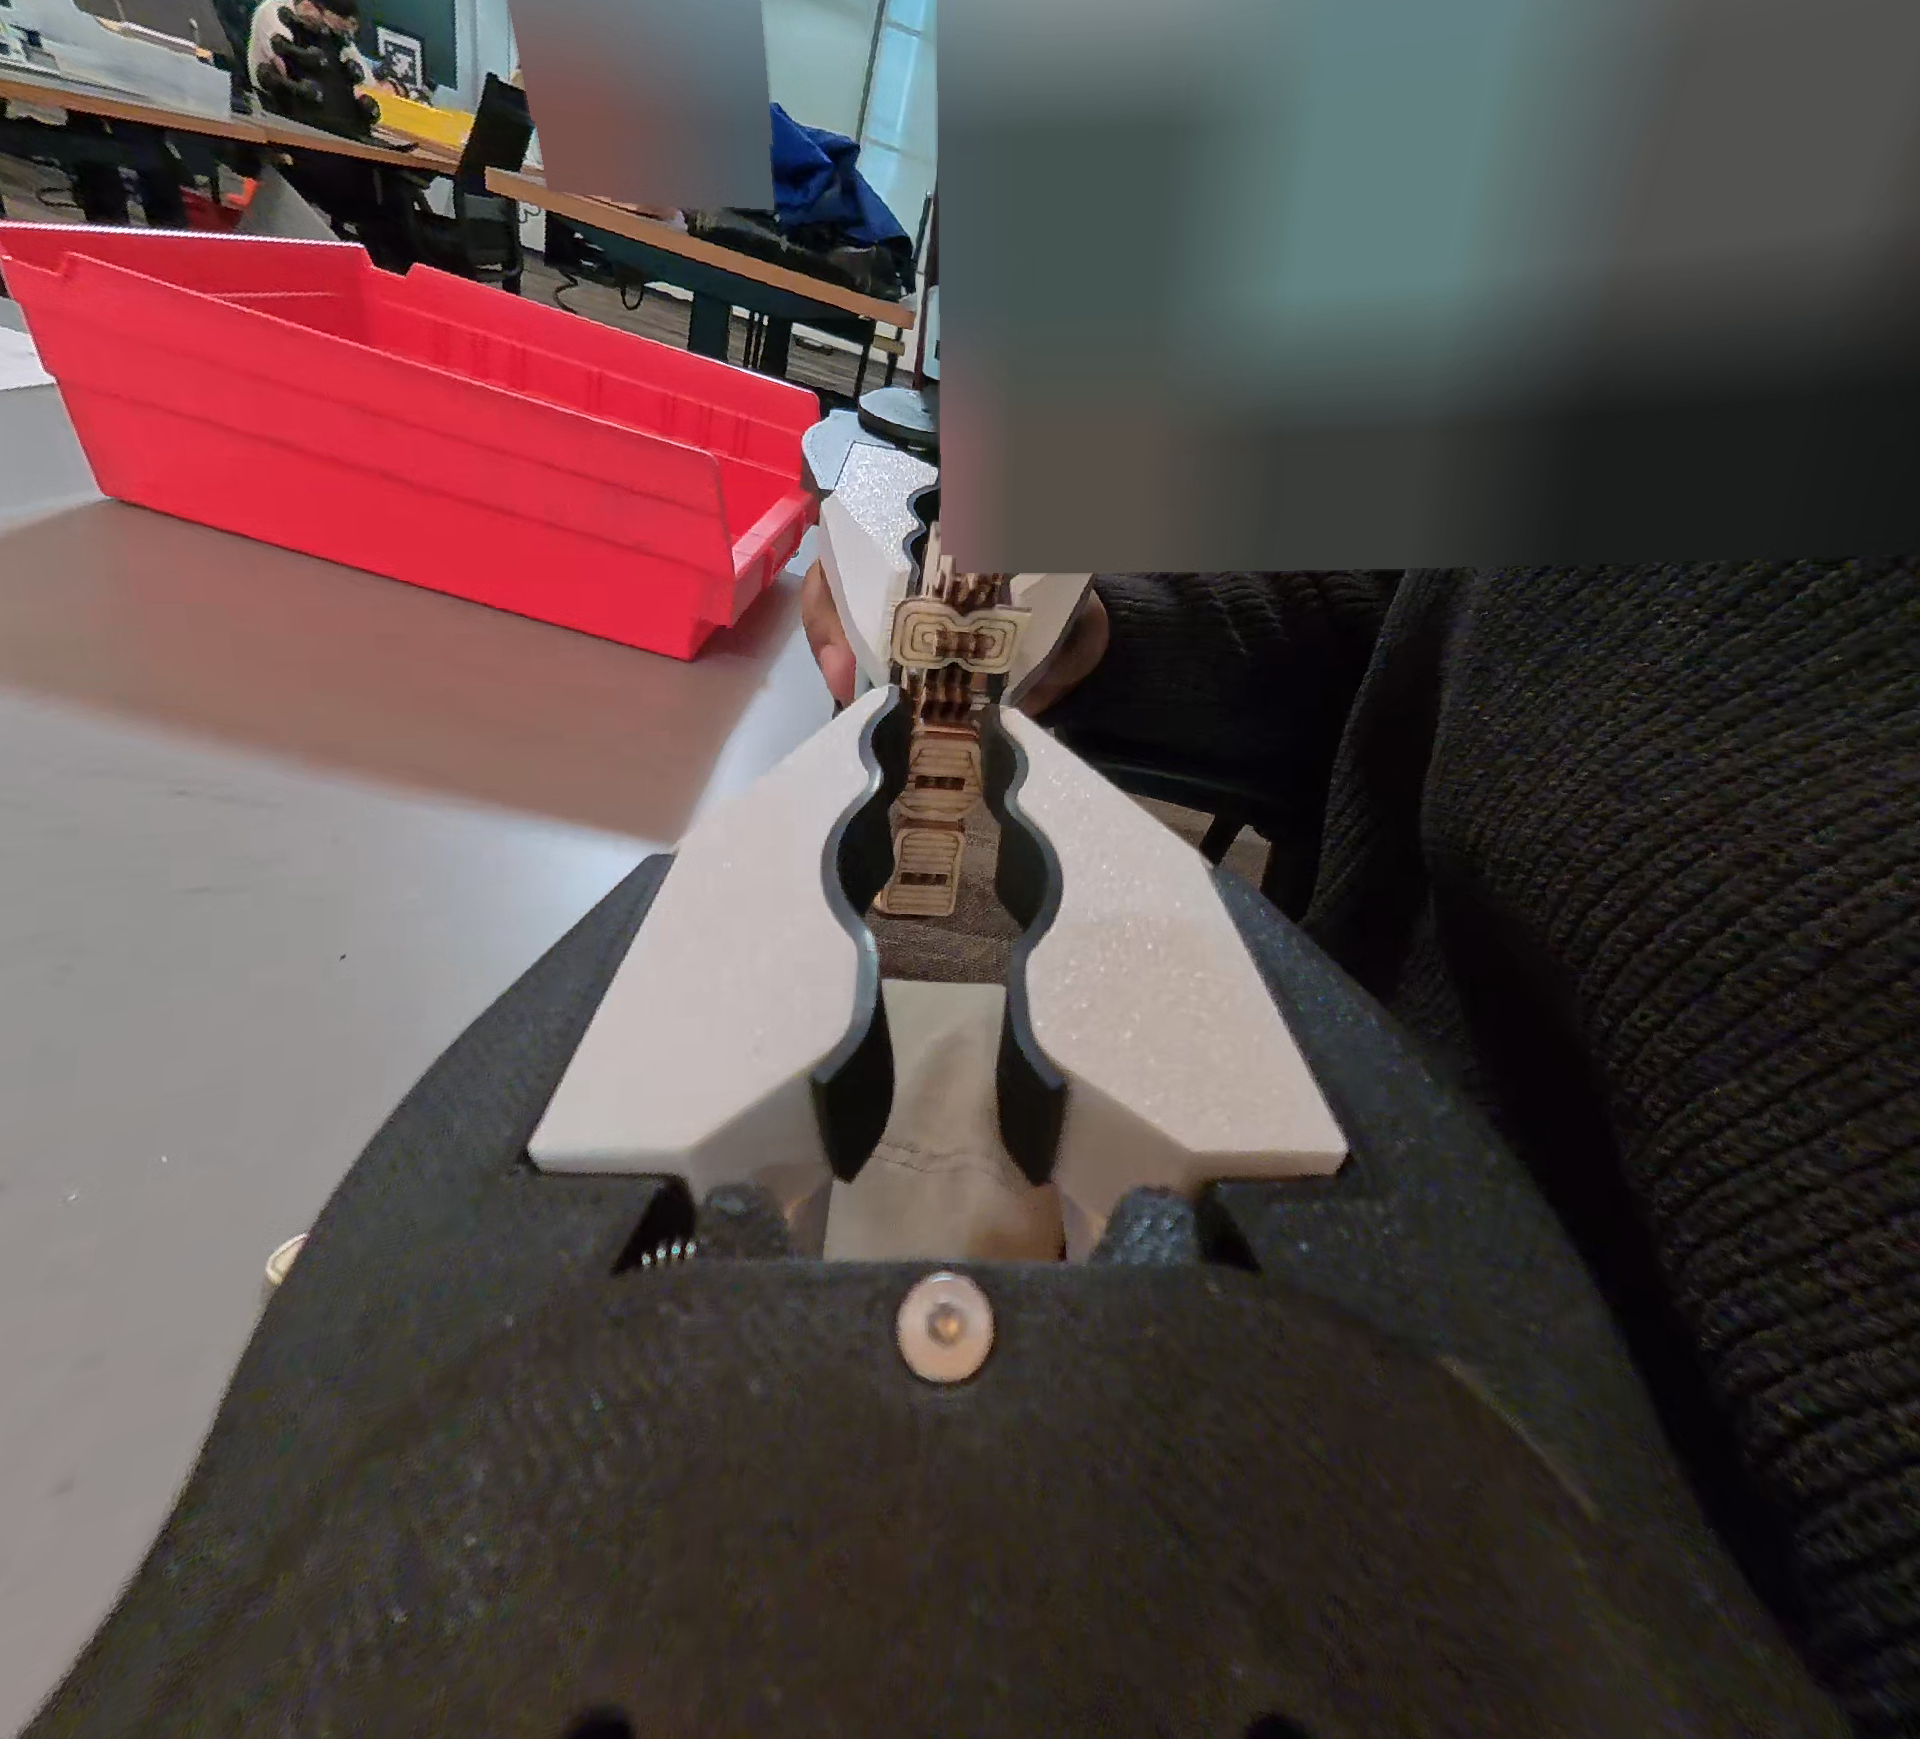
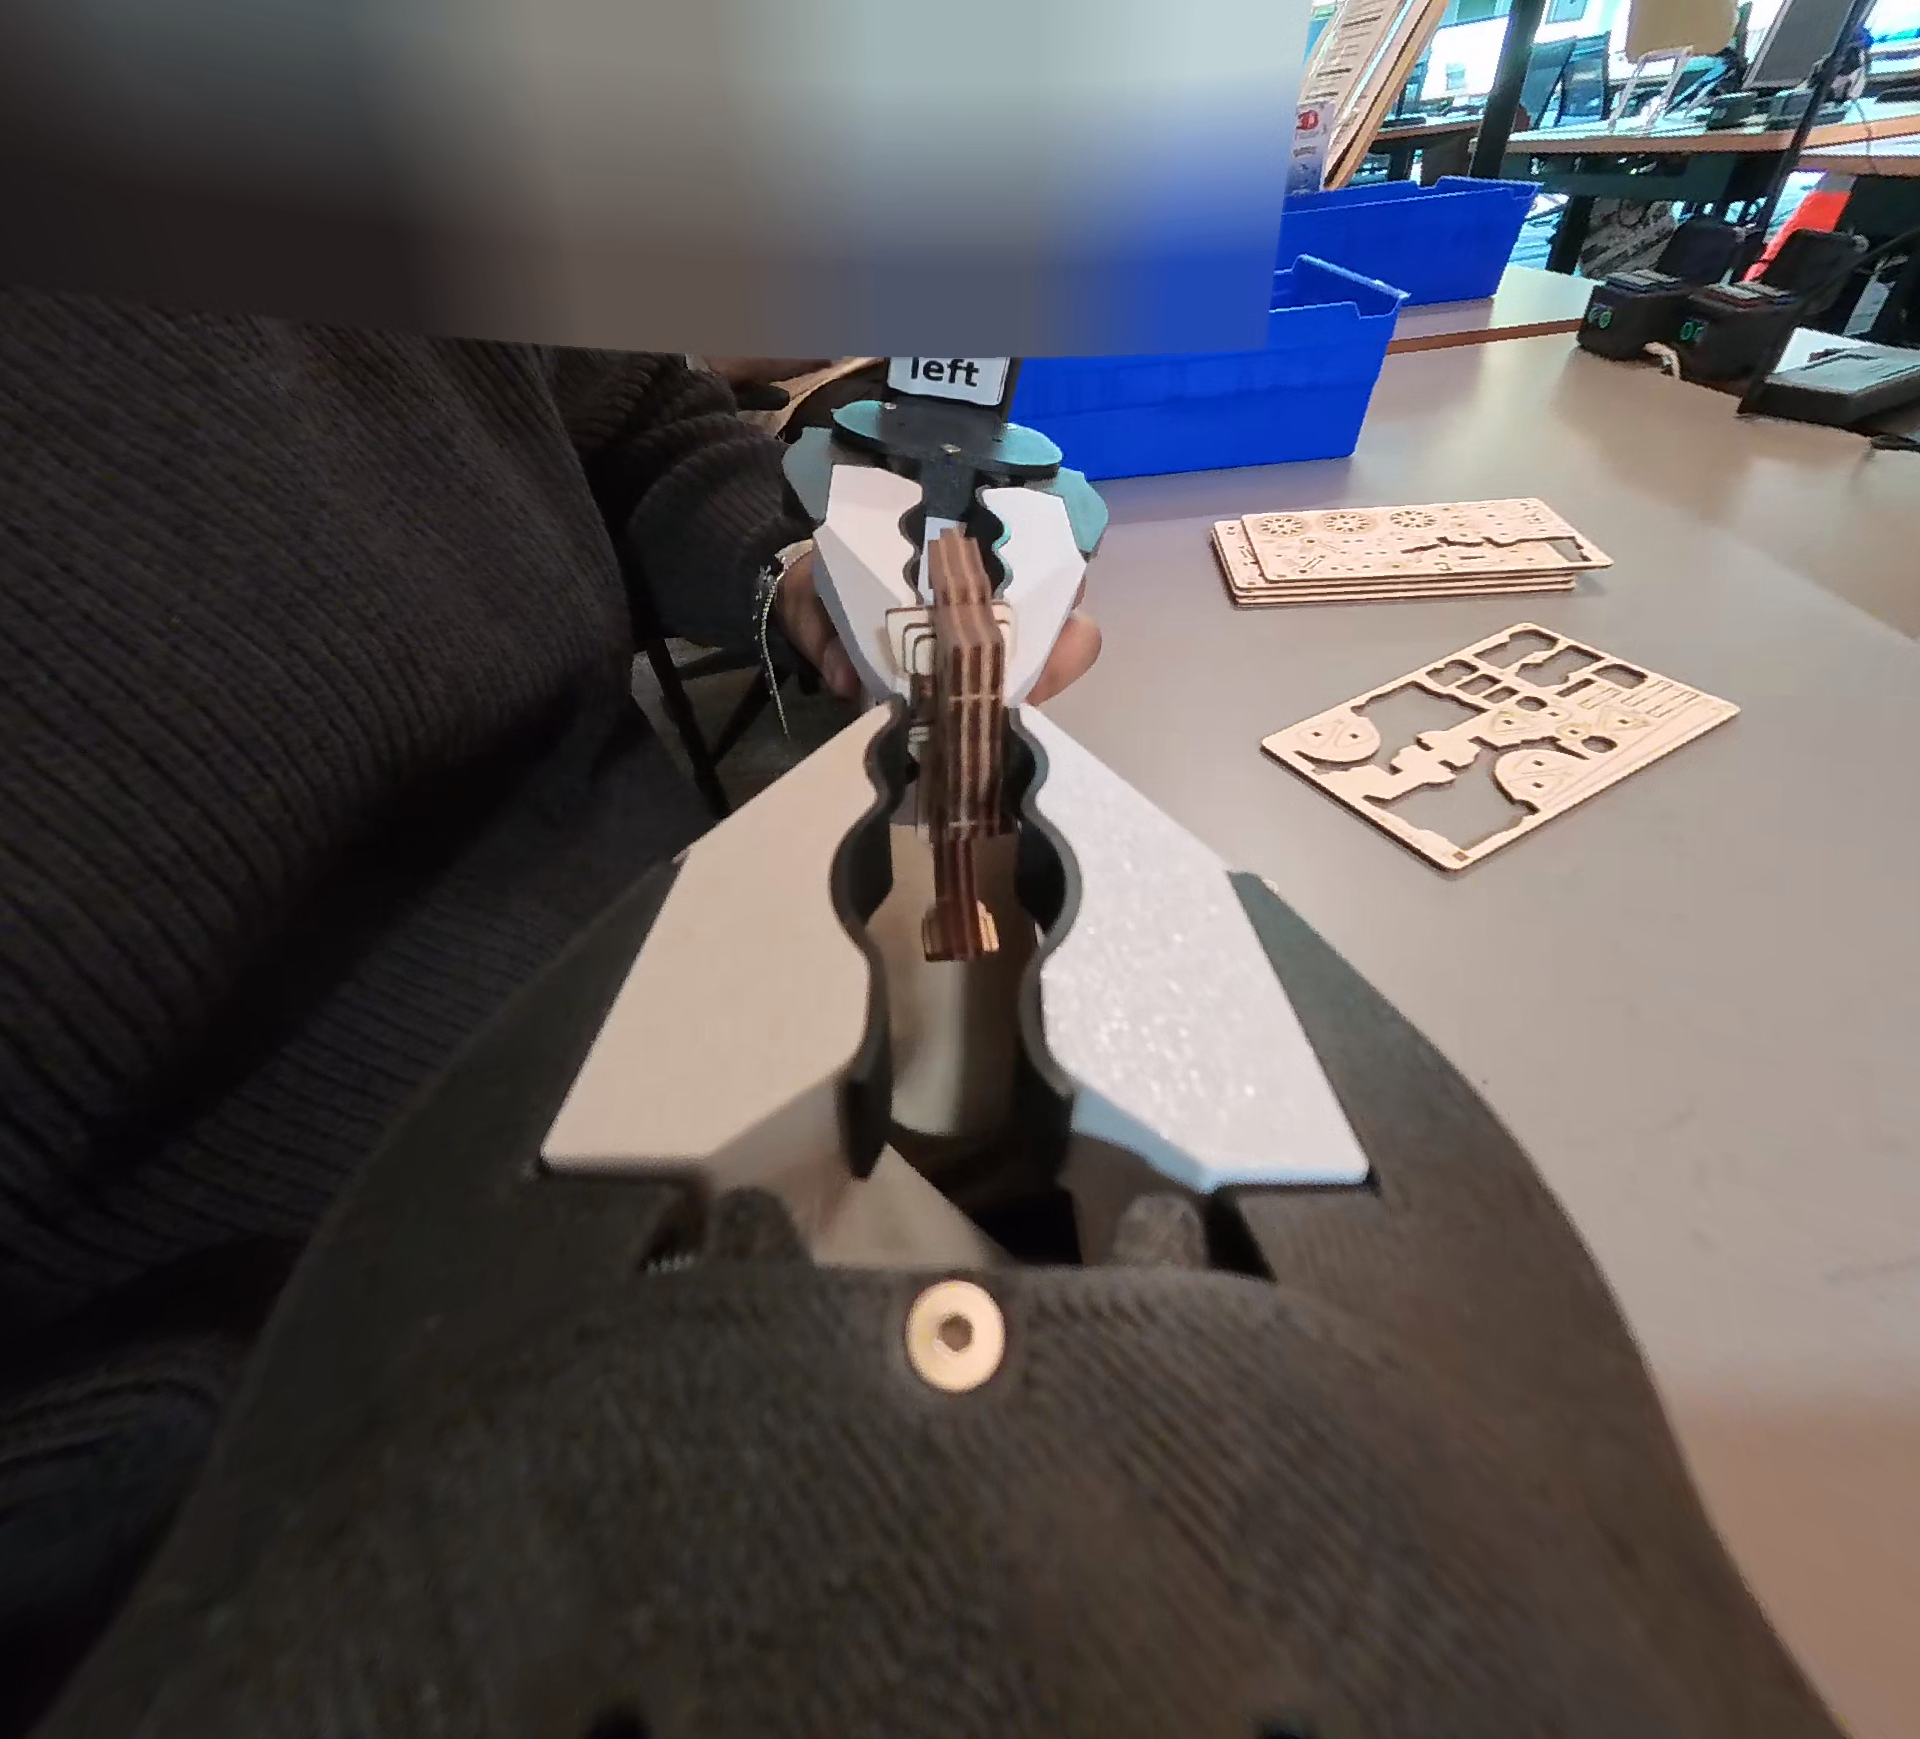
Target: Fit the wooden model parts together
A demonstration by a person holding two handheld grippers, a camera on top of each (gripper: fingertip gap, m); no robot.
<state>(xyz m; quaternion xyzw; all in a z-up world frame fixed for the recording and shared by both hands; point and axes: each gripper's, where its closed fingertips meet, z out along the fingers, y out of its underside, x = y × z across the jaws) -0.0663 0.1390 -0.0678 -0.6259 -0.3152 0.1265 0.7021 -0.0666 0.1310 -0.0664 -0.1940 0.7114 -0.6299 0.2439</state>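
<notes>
A wooden model assembly (image 1: 928,780) made of stacked, slotted plywood layers hangs in the air between my two grippers, which face each other tip to tip. My left gripper (image 1: 945,702) is shut on its near end. In the right wrist view the same assembly (image 2: 971,754) shows edge-on, and my right gripper (image 2: 954,715) is shut on it from the opposite side. The left gripper's white fingers (image 2: 1039,577) show beyond it, and the right gripper's white finger (image 1: 862,546) shows beyond it in the left wrist view. The far end of the assembly is hidden by the fingers.
A red bin (image 1: 416,422) lies on the grey table (image 1: 260,858) to the left. To the right are blue bins (image 2: 1195,411), a stack of wooden part sheets (image 2: 1403,557) and a single punched-out sheet (image 2: 1496,744). A person's dark knitted sleeve (image 2: 312,650) is close by. Less than 4 cm separates the two grippers' tips.
</notes>
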